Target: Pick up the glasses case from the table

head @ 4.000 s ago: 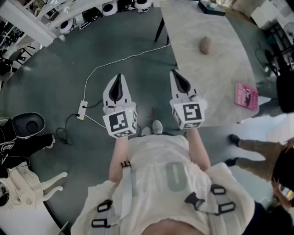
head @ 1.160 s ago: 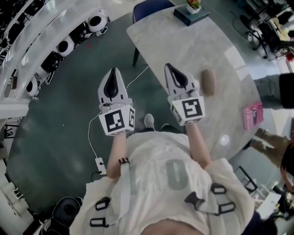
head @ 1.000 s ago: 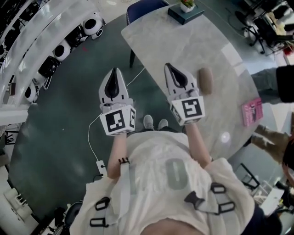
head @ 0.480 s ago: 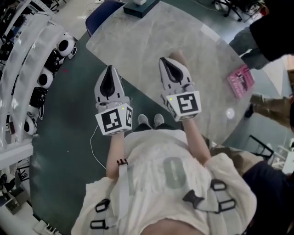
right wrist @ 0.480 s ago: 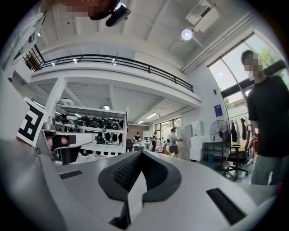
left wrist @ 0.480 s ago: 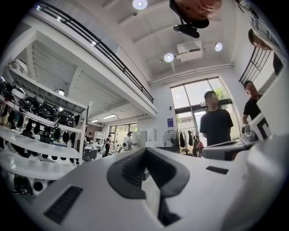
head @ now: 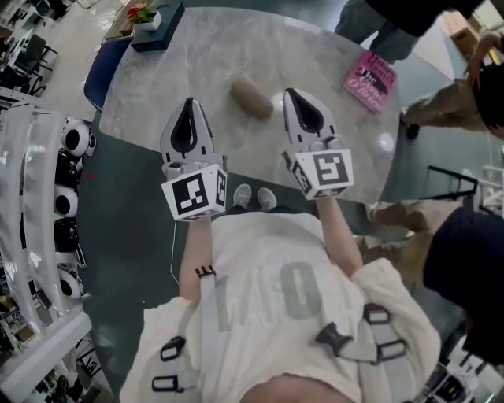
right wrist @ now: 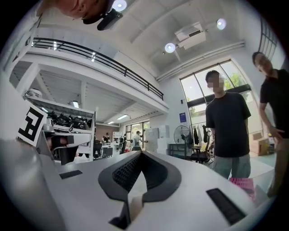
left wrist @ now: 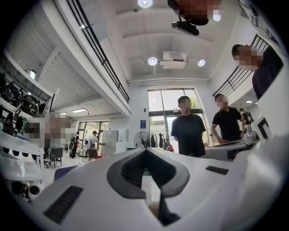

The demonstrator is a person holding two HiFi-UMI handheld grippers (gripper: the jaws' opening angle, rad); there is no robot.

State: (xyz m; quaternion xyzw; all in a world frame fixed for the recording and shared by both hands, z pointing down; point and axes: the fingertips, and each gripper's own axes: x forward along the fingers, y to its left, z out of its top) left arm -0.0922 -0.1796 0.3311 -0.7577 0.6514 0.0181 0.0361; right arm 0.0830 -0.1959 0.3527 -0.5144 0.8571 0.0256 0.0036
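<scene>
The glasses case (head: 250,97), a tan rounded case, lies on the pale marble table (head: 315,47) in the head view. It sits between my two grippers and a little beyond their tips, touched by neither. My left gripper (head: 188,109) hangs over the table's near edge, jaws together and empty. To the right of the case, my right gripper (head: 295,98) is over the tabletop, shut with nothing held. Each gripper view shows its own jaws closed to a point: left gripper (left wrist: 145,152), right gripper (right wrist: 141,155).
A pink book (head: 370,76) lies at the table's far right, and also appears as the pink book (right wrist: 241,182). A dark planter box (head: 153,17) stands at the far left corner beside a blue chair (head: 98,71). People (head: 378,20) stand beyond the table. White robots line a shelf (head: 67,169) on the left.
The scene has swung round: the table now lies squarely ahead, and the case has shifted from right of the right gripper to between the two. Both grippers stay shut.
</scene>
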